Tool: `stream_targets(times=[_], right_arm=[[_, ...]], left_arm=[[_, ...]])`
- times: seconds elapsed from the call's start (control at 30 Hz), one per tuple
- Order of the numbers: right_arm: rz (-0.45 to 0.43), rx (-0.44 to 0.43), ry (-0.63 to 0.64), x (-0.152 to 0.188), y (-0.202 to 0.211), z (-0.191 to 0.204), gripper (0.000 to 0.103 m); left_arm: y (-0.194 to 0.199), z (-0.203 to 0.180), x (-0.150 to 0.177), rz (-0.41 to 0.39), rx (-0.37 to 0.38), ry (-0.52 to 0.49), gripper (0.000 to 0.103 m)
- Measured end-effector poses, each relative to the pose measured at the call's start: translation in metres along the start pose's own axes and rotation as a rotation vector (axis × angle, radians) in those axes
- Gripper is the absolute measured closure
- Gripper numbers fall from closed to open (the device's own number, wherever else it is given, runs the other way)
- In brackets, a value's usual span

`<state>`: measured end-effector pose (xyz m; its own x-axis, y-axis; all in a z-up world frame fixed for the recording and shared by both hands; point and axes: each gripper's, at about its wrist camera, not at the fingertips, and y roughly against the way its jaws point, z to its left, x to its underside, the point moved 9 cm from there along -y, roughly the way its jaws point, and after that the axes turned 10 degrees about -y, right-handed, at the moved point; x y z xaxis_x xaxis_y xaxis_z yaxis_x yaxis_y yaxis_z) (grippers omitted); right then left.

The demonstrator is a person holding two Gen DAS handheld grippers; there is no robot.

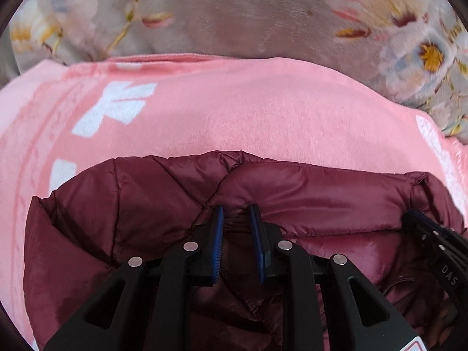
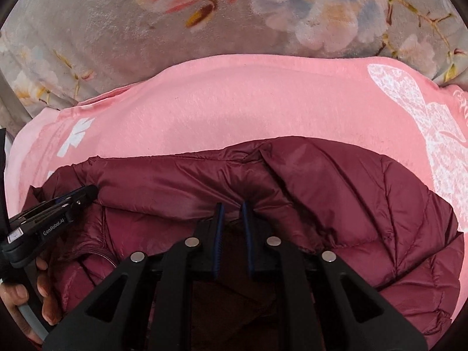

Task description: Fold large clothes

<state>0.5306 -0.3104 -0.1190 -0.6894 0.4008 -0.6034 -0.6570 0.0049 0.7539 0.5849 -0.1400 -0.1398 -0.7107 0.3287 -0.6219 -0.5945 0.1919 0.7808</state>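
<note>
A maroon quilted puffer jacket lies on a pink blanket; it also shows in the right wrist view. My left gripper is shut on a fold of the jacket near its collar edge, fabric bunched between the blue pads. My right gripper is shut on the jacket's collar edge as well. The right gripper shows at the right of the left wrist view. The left gripper shows at the left of the right wrist view, with a hand on its handle.
The pink blanket with white prints lies over a grey floral plush bedspread, which also fills the top of the right wrist view.
</note>
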Motion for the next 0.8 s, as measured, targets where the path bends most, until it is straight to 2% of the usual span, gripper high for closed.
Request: stream_targets(times=[0.17, 0.8], right_arm=[[-0.009, 0.006, 0.005, -0.0004, -0.001, 0.0005, 0.092], [-0.03, 0.063, 0.049, 0.0009, -0.0033, 0.0042, 0.092]], left_arm=[[0.004, -0.0009, -0.0025, -0.033, -0.01, -0.002, 0.083], [0.0034, -0.0051, -0.0023, -0.038, -0.089, -0.058, 0.083]])
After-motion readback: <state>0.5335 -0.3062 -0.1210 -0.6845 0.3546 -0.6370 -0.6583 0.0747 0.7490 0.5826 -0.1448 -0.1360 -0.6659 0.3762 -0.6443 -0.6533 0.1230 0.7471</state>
